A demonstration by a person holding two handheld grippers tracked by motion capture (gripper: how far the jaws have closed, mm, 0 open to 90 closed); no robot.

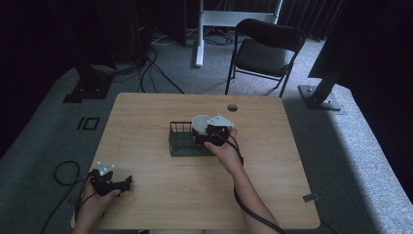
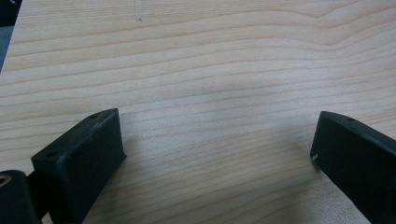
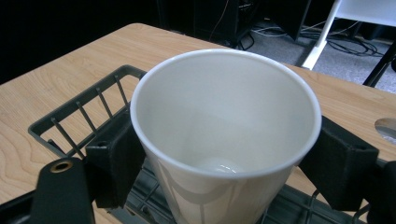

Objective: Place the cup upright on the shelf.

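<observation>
A white paper cup (image 3: 224,140) stands upright and empty between the two black jaws of my right gripper (image 3: 226,161), which press on its sides. It hangs over a dark wire basket (image 3: 74,114). From above, that cup (image 1: 199,122) and right gripper (image 1: 209,134) sit at the right end of the basket (image 1: 182,139) in the middle of the wooden table (image 1: 160,190). My left gripper (image 1: 127,184) rests low near the table's front left corner. Its jaws (image 2: 219,154) stand wide apart with bare wood between them.
A round cable hole (image 1: 232,107) lies in the table behind the basket. Beyond the far edge stand a black folding chair (image 1: 263,51) and a white desk leg (image 1: 199,34). Cables (image 1: 63,173) trail on the grey carpet at the left.
</observation>
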